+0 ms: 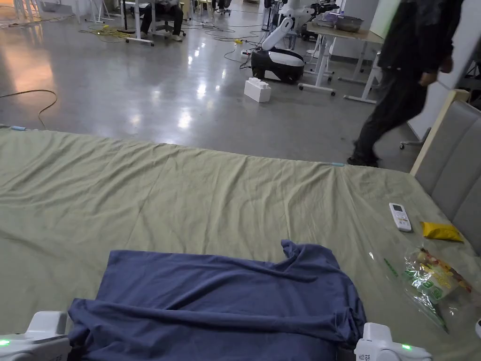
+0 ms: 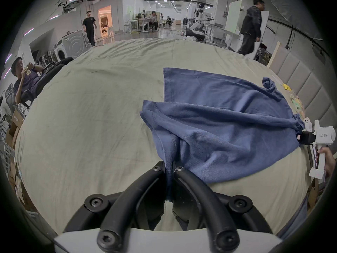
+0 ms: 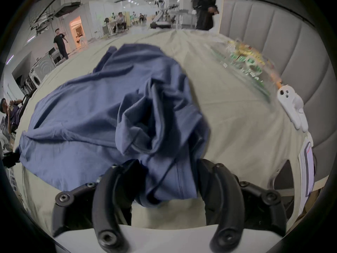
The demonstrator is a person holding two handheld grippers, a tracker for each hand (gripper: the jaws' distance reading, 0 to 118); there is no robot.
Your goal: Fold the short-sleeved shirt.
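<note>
The blue shirt (image 1: 221,301) runs off the head view's bottom edge; snack bag (image 3: 244,59) blurred.

We are seeing the blue shirt (image 1: 221,301) looking like soft matt knit cloth, rumpled | the green bed sheet (image 1: 188,197) showing as matt woven cloth, creased | the snack bag (image 1: 434,282) gleaming as glossy clear plastic | the floor (image 1: 164,94) shining smooth and polished | the left gripper (image 2: 169,167) showing matt black plastic.
</note>
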